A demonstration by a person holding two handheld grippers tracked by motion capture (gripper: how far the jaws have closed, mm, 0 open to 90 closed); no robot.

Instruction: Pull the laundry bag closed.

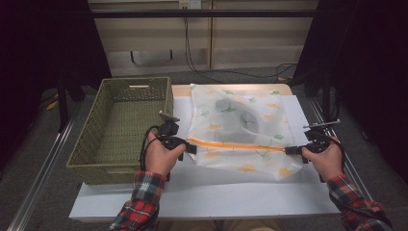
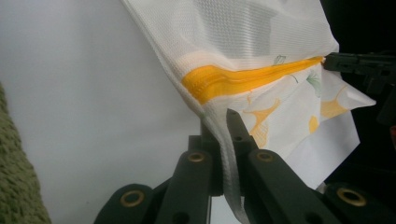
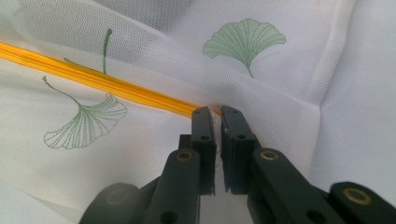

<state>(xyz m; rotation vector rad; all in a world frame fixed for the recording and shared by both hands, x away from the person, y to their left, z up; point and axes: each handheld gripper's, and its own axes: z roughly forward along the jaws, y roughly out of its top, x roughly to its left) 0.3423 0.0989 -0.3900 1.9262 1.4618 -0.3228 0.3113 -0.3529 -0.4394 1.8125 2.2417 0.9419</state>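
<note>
Mesh laundry bag point(image 1: 238, 130), white with ginkgo-leaf print, lying on the white sheet point(image 1: 207, 192) covering the worktop point(image 1: 182, 90), just right of the woven green basket point(image 1: 120, 127). Orange zipper point(image 1: 235, 145) running straight across the near part of the bag, pulled taut between both ends. Left gripper point(image 1: 190, 148) clamped on the bag's left edge; in the left gripper view point(image 2: 223, 140) a strip of mesh pinched between the closed jaws just below the zipper end point(image 2: 205, 84). Right gripper point(image 1: 289, 150) at the opposite end; in the right gripper view point(image 3: 215, 122) jaws nearly together, a thin slit between them, tips at the zipper's end point(image 3: 211, 110), apparently nipping the fabric edge there.

Judged progress: early. Both ends secured and the bag stretched flat, so the grasp looks done. Left to do, probably: lifting the bag clear, carrying it left, lowering it into the basket, which stands empty.
</note>
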